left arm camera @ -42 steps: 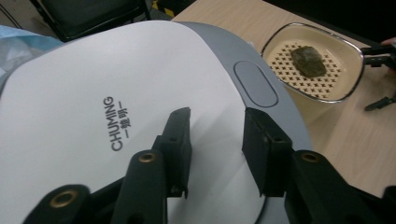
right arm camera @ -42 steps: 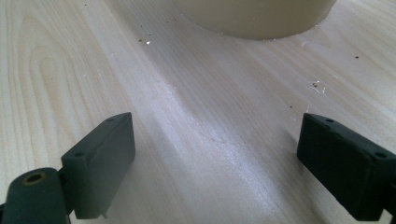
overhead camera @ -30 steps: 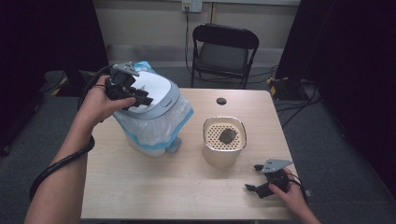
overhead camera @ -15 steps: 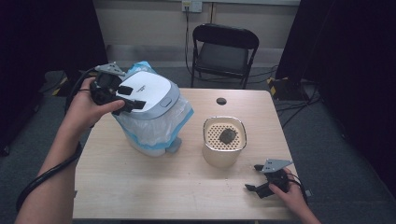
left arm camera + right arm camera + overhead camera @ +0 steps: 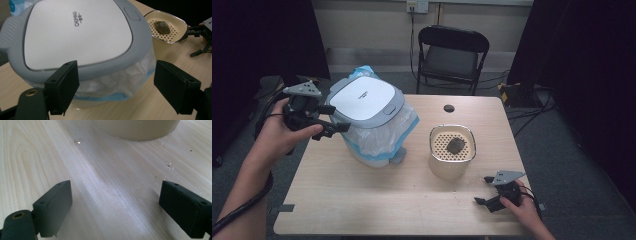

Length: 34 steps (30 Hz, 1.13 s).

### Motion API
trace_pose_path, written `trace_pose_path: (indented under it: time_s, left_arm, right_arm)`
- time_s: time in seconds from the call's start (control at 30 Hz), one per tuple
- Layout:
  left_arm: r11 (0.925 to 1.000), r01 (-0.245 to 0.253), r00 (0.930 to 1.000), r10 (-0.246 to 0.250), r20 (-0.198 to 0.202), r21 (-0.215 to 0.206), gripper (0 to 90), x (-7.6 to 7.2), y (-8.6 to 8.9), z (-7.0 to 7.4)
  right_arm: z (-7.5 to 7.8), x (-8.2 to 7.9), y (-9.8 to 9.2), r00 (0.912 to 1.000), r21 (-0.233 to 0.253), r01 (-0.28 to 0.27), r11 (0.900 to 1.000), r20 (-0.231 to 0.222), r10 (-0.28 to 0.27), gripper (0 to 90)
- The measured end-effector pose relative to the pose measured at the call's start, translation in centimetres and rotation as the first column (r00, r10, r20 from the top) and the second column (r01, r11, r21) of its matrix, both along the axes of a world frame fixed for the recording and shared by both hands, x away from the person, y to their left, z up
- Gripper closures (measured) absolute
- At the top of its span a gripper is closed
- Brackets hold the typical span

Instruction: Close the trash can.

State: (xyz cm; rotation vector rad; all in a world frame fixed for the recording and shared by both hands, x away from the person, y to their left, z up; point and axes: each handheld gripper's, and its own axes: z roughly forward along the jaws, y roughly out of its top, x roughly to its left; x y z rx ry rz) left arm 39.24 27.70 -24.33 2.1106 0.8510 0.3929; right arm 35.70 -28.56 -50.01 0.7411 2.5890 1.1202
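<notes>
A small bin with a grey-rimmed white lid [image 5: 366, 100] and a white-and-blue liner bag [image 5: 377, 141] stands on the left half of the wooden table [image 5: 362, 200]. Its lid [image 5: 75, 32] lies shut. My left gripper [image 5: 332, 128] hovers open just left of the bin, its jaws apart and holding nothing; the same gripper [image 5: 115, 87] faces the bin's side. A cream container with a perforated insert [image 5: 453, 150] holds a dark lump [image 5: 455, 145]. My right gripper [image 5: 484, 192] rests open on the table near the front right, in front of the container [image 5: 135, 128].
A black folding chair [image 5: 452, 55] stands behind the table. A small black disc [image 5: 449, 108] lies near the table's far edge. Cables trail on the floor at both sides. Bare wood stretches across the table's front.
My left gripper has drawn back to the left and down, off the top of the bin's lid. The lid now lies flat and shut. The right gripper has not moved.
</notes>
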Motion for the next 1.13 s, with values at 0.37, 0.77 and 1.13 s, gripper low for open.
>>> trace_pose_path:
  time_s: [0.37,0.77,1.13]
  left_arm:
    - [0.9998,-0.001,1.0,0.001,0.0,-0.022,19.1,-2.8,1.3,-3.5]
    - [0.9986,0.035,0.9993,-0.035,-0.014,-0.04,18.2,-4.4,1.1,-9.1]
    - [0.995,0.088,0.9959,-0.089,-0.017,-0.047,16.5,-5.7,0.0,-13.9]
  right_arm:
    - [0.0,0.0,0.0,1.0,0.002,0.0,1.0,-0.003,0.0,11.0]
    - [0.0,0.0,0.0,1.0,0.002,-0.003,1.0,-0.004,0.003,11.0]
    - [0.0,0.0,0.0,1.0,0.002,-0.003,1.0,-0.004,0.003,11.0]
